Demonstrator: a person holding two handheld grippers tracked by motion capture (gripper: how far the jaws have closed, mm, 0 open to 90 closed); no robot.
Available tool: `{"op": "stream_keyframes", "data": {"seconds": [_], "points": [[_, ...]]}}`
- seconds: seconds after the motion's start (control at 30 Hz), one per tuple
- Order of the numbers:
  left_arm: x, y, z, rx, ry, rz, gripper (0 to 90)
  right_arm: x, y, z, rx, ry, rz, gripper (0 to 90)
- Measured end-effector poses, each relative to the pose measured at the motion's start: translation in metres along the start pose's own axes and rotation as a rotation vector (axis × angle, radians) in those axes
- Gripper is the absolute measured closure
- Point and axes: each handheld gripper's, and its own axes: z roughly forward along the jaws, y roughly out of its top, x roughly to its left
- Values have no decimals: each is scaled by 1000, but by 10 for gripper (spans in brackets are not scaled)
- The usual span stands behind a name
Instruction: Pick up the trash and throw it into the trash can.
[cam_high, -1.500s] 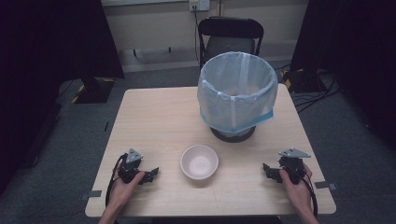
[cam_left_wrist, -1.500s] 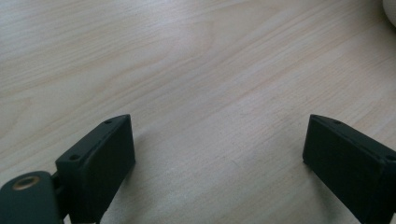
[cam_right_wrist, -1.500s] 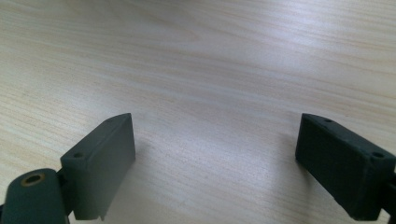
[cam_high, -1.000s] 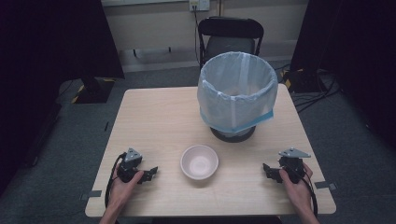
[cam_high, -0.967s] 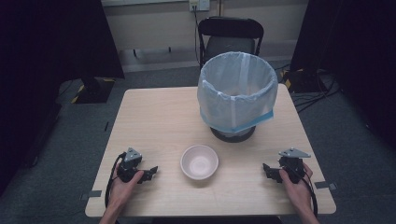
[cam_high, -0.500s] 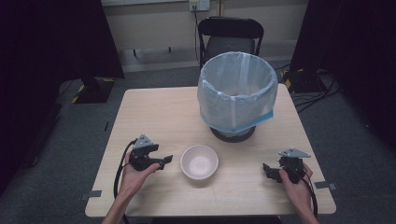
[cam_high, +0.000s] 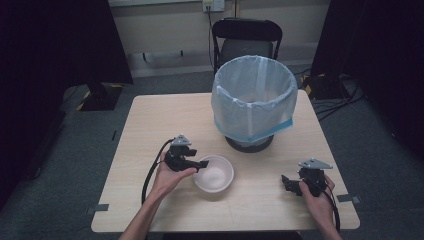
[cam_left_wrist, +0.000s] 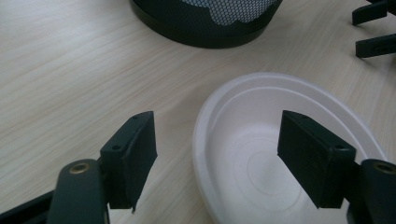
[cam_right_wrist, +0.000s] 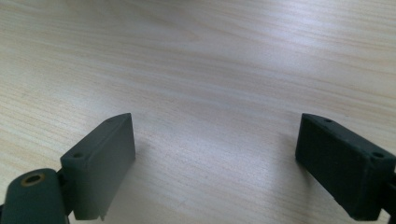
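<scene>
Bowl (cam_high: 214, 173) sits upright, rim between closing, untouching left tongs (cam_high: 201, 164); right tongs (cam_high: 286, 182) gape empty.

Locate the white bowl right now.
In the high view the white bowl sits on the table's near half, just in front of the lined bin, with the left gripper straddling its left rim, jaws not yet pressing.

You have a light wooden table (cam_high: 165, 120) in front of you. A white bowl (cam_high: 215, 174) sits on it near your edge, and behind that stands a black mesh bin (cam_high: 252, 102) lined with a pale blue bag, well toward the far side.
</scene>
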Motion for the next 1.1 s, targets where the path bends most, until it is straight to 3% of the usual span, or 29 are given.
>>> {"op": "stream_keyframes", "data": {"seconds": [0.27, 0.3, 0.43, 0.5, 0.63, 0.67, 0.7, 0.8, 0.9, 1.1], "points": [[9, -3, 22, 76, -10, -24, 362, 0, 0, 0, -1, 0, 2, 110], [11, -5, 25, 84, -33, -32, 384, 0, 0, 0, 0, 0, 1, 111], [10, -8, 32, 121, -47, -9, 463, 0, 0, 0, -1, 0, 2, 111], [10, -8, 33, 110, -53, -10, 496, 0, 0, 0, 0, 0, 2, 110], [9, -8, 34, 120, -68, -7, 586, 0, 0, 0, -1, 0, 2, 111], [9, -9, 34, 126, -72, -3, 680, 0, 0, 0, 0, 0, 2, 110], [9, -9, 34, 125, -90, -2, 705, 0, 0, 0, -1, 0, 2, 111], [8, -9, 32, 110, -100, -6, 773, 0, 0, 0, -1, 0, 2, 111], [4, -5, 26, 57, -125, -11, 800, 0, 0, 0, -1, 0, 2, 110], [2, -1, 11, -12, -127, -12, 821, 0, 0, 0, -1, 0, 2, 110]]}}
